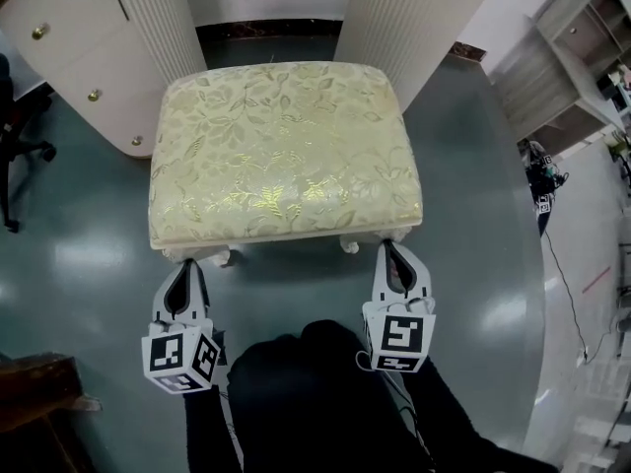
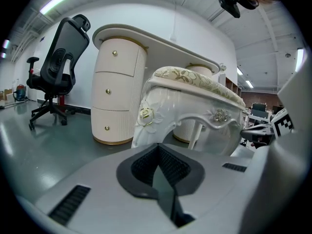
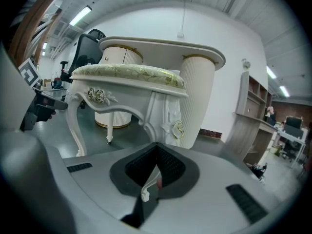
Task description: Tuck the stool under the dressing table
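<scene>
Swivel chair stands at far left, well apart from the work. Next comes the dressing table, its drawered left pedestal and ribbed right pedestal framing the knee space. The stool, cushioned in gold floral fabric, sits on the grey floor squarely before that opening. Its far edge is just at the mouth between the pedestals, and its long axis runs left to right across the person's front.

The left gripper sits low at the stool's near left corner, jaws drawn together on nothing, with the carved left leg just ahead of them. The right gripper mirrors it at the near right corner, jaws likewise closed. A sliver of white, seemingly the foot of the right leg, shows through the slit beneath them, not visibly clamped.

Both grippers are about equally near, with the stool dead ahead of each and the knee space straight beyond. The coming move looks like an even two-handed push forward along the short axis. Open shelving lines the right wall.
</scene>
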Action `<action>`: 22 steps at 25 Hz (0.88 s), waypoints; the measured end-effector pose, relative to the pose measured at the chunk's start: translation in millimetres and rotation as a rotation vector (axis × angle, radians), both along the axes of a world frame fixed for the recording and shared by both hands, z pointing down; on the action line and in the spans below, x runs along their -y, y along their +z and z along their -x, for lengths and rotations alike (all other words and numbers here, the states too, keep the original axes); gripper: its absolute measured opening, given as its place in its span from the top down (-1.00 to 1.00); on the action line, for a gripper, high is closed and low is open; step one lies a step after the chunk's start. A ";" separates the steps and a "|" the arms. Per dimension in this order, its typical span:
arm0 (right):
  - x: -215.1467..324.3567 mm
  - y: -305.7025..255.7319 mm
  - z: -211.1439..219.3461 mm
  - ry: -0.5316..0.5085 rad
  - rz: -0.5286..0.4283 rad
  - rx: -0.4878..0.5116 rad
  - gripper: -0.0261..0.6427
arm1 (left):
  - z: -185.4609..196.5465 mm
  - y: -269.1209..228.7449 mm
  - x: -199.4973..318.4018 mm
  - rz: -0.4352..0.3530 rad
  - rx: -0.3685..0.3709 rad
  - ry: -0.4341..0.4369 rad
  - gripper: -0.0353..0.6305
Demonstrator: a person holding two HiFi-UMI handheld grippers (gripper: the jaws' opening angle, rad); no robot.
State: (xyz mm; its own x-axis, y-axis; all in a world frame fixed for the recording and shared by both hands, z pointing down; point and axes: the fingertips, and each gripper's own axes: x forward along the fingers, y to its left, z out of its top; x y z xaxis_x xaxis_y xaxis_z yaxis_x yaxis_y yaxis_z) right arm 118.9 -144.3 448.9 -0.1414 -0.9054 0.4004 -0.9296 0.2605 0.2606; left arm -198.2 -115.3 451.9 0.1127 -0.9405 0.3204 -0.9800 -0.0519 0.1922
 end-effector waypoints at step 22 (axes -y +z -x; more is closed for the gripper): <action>-6.7 -9.4 0.5 0.093 -0.016 -0.038 0.91 | 1.1 -5.5 -5.0 0.040 -0.066 0.014 0.87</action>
